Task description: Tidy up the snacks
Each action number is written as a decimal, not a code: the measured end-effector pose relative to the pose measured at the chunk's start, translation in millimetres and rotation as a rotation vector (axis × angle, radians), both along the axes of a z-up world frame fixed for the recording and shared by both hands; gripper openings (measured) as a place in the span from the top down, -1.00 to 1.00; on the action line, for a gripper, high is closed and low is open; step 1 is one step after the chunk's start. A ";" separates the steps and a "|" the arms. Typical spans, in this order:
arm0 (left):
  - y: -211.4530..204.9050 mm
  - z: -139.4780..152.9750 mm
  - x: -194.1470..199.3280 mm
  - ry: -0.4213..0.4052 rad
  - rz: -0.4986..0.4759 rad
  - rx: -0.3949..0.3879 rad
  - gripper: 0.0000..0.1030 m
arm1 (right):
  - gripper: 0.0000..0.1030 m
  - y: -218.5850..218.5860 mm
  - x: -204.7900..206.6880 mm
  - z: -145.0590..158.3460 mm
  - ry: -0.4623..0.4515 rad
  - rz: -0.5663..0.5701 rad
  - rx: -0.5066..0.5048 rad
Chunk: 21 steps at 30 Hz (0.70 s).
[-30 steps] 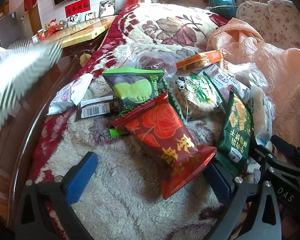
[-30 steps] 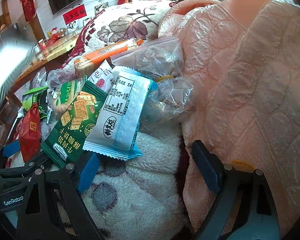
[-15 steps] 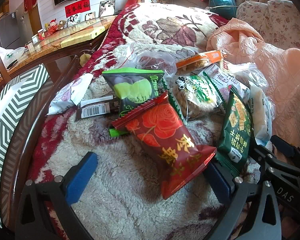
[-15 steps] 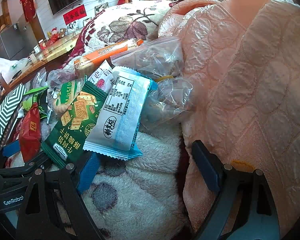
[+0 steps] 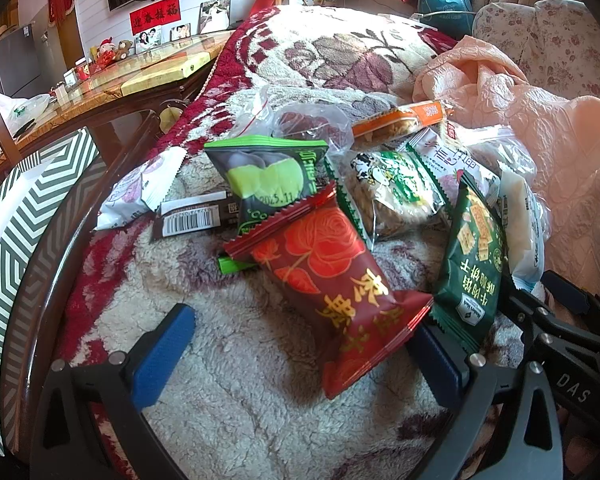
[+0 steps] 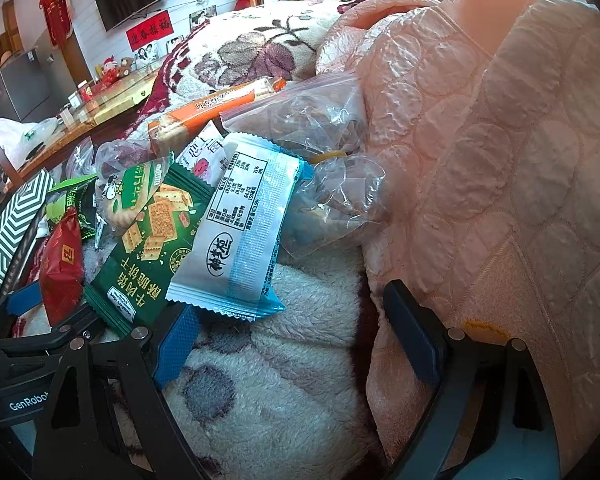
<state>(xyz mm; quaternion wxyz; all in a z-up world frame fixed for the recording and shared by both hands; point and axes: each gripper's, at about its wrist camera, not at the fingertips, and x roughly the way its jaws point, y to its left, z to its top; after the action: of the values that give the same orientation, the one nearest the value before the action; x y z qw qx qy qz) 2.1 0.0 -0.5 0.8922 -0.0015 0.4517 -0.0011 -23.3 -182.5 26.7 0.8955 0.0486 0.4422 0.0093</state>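
Currently both tongs spread, empty: left tongs [image 5: 300,356] straddle the red rose-print foil snack packet [image 5: 332,280], right tongs [image 6: 296,344] sit below the white-blue plastic snack packet [image 6: 240,232]. Risk: overlapped slick packets drag neighbours; fleece blanket [image 5: 228,392] snags pads. Left edge drops near the chevron-striped box [image 5: 16,240]; pink quilt [image 6: 500,160] crowds right.

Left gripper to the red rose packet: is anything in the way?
Nothing visible. The left gripper is open and the red rose packet lies on top of the pile, its near end already between the fingers. The dark green cracker packet lies just beside its right end.
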 end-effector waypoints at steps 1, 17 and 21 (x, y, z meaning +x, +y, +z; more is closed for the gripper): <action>-0.1 0.3 0.2 0.010 -0.010 0.004 -1.00 | -0.72 0.2 -0.3 -0.1 0.002 0.000 0.001; 58.3 39.0 -21.9 0.046 0.040 -0.110 -1.00 | -0.72 -0.4 -32.4 30.8 0.115 -0.019 0.128; 64.0 37.6 -11.1 0.077 0.081 -0.151 -1.00 | -0.72 12.2 -31.7 38.3 0.088 0.037 0.102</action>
<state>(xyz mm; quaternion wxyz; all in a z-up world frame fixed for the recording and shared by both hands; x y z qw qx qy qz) -8.9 64.0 37.1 0.8708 -0.0872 0.4838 0.0008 -55.1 -170.4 65.0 0.8712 0.0864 0.4811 0.0463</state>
